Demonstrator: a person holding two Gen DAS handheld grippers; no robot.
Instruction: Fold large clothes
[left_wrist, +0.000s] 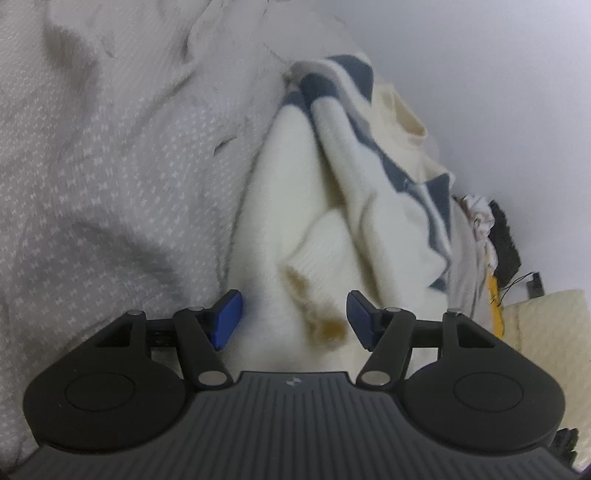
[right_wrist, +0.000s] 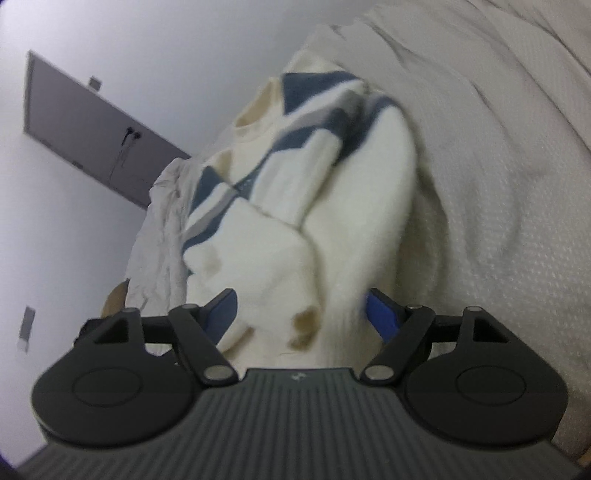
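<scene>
Left claw (left_wrist: 291, 319) released, right claw (right_wrist: 301, 315) released, cream sweater (left_wrist: 295, 192) bunched, navy-striped, brown-stained

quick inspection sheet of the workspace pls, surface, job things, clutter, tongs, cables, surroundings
surface: bed cover, pale with a small woven pattern, rumpled.
job's things: cream sweater with blue and grey stripes, lying partly folded on the cover, sleeves laid over the body; brownish stains near its close edge.
clutter: crumpled pale fabric beside the sweater; a dark item and a yellow strip at the bed's edge, too blurred to name.
tongs: left tongs open, sweater edge between the blue pads, not pinched; right tongs open, sweater hem between the pads, grip unclear.
cables: thin dark wires hanging on a wall panel.
surroundings: plain white wall, grey panel.
</scene>
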